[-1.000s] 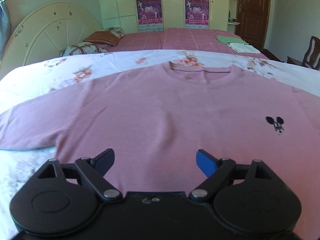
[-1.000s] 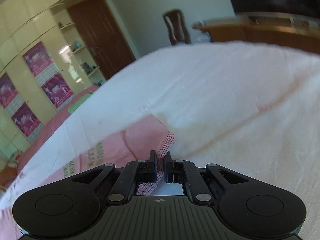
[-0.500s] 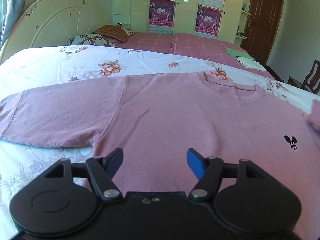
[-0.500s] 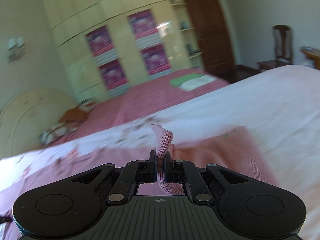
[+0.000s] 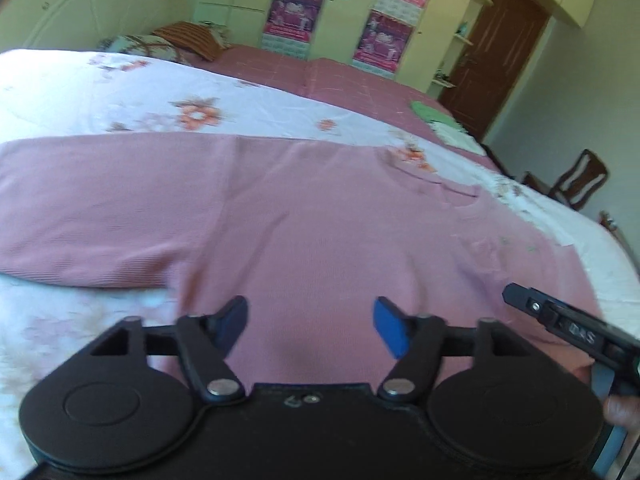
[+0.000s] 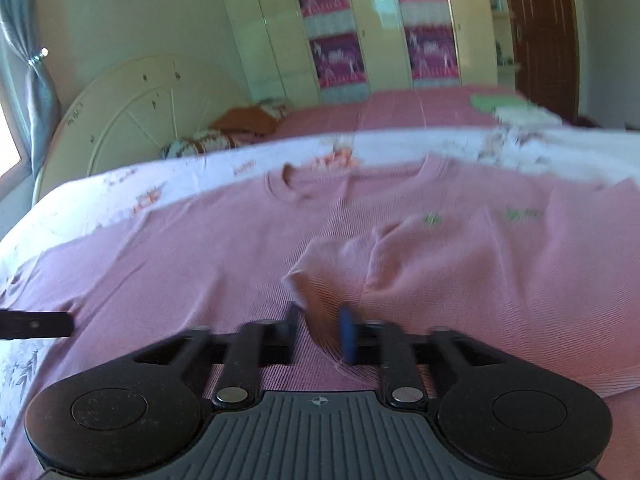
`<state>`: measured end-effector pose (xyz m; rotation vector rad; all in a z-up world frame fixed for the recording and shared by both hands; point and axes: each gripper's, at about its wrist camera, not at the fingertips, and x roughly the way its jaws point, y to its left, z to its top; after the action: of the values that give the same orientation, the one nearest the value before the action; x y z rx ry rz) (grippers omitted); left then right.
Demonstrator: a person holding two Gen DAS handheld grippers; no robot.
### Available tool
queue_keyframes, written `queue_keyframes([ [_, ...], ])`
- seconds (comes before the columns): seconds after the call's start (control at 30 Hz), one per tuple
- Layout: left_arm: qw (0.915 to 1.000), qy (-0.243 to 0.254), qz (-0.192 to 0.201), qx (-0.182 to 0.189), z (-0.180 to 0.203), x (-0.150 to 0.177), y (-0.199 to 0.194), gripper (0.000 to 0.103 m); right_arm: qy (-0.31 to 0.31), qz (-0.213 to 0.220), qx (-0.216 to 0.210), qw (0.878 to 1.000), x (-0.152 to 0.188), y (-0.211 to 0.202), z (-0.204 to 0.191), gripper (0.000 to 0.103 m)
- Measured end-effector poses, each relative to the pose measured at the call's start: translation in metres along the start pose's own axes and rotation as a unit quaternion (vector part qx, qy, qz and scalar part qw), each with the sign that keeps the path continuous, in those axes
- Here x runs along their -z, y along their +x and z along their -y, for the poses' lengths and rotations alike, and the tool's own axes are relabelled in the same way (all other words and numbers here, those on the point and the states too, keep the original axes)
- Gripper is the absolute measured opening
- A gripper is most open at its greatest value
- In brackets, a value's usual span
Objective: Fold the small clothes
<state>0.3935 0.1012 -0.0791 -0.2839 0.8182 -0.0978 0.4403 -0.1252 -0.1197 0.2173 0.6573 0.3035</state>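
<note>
A pink sweater lies flat on a floral white sheet, its left sleeve spread out to the side. In the right wrist view its right sleeve is folded over the chest. My left gripper is open and empty above the lower hem. My right gripper has its jaws a little apart, with the sleeve cuff lying loose between them. It also shows at the right in the left wrist view.
The bed's pink cover holds pillows by the headboard and folded green and white clothes. Wardrobes and a brown door stand behind. A wooden chair is at the right.
My right gripper carried the right sleeve across onto the chest and its jaws have parted. My left gripper swung left, still open.
</note>
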Motion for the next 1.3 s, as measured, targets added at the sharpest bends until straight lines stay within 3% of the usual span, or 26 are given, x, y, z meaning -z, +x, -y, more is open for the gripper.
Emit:
queue_keyframes([
  [0.03,0.9998,0.0,-0.003,0.018,0.008,-0.002,0.007,0.074,0.01,0.019,0.006,1.0,0.001,-0.009,0.005,0.052],
  [0.13,0.9958,-0.001,-0.024,0.088,0.042,-0.007,0.039,0.066,0.052,0.041,0.026,0.997,0.003,-0.038,0.031,0.052],
  [0.2,0.9934,0.009,-0.049,0.103,0.064,-0.01,0.066,0.058,0.082,0.047,0.049,0.994,0.006,-0.057,0.048,0.052],
  [0.33,0.9902,0.012,-0.074,0.118,0.093,-0.018,0.109,0.056,0.138,0.061,0.085,0.985,0.012,-0.089,0.086,0.052],
  [0.37,0.9901,0.02,-0.073,0.118,0.101,-0.022,0.116,0.051,0.15,0.064,0.091,0.982,0.013,-0.1,0.095,0.052],
  [0.5,0.9862,0.063,-0.09,0.124,0.134,-0.03,0.134,0.005,0.198,0.07,0.099,0.973,0.018,-0.123,0.125,0.052],
  [0.6,0.9878,0.085,-0.043,0.123,0.143,-0.037,0.119,0.005,0.241,0.073,0.094,0.963,0.023,-0.131,0.146,0.052],
  [0.73,0.9891,0.095,0.025,0.109,0.12,-0.048,0.078,0.005,0.278,0.075,0.077,0.955,0.028,-0.138,0.166,0.052],
  [0.83,0.993,0.095,0.009,0.07,0.093,-0.045,0.085,0.005,0.331,0.07,0.029,0.94,0.031,-0.134,0.182,0.052],
  [0.9,0.9957,0.065,-0.003,0.065,0.077,-0.044,0.093,0.005,0.367,0.069,-0.001,0.927,0.033,-0.129,0.191,0.065],
  [1.03,0.9963,0.057,-0.002,0.065,0.073,-0.039,0.097,0.006,0.42,0.078,-0.035,0.903,0.034,-0.124,0.206,0.066],
  [1.17,0.9969,0.052,-0.001,0.06,0.073,-0.031,0.097,0.03,0.47,0.091,-0.06,0.876,0.032,-0.123,0.224,0.066],
  [1.2,0.9971,0.051,-0.004,0.057,0.073,-0.029,0.099,0.03,0.477,0.093,-0.061,0.872,0.031,-0.123,0.228,0.066],
  [1.23,0.9972,0.049,-0.007,0.055,0.073,-0.026,0.102,0.029,0.482,0.094,-0.059,0.869,0.03,-0.123,0.232,0.066],
  [1.27,0.9974,0.047,-0.012,0.054,0.072,-0.025,0.106,0.022,0.483,0.096,-0.057,0.868,0.028,-0.124,0.235,0.065],
  [1.3,0.9974,0.044,-0.015,0.054,0.071,-0.024,0.108,0.005,0.479,0.096,-0.052,0.871,0.026,-0.126,0.236,0.054],
])
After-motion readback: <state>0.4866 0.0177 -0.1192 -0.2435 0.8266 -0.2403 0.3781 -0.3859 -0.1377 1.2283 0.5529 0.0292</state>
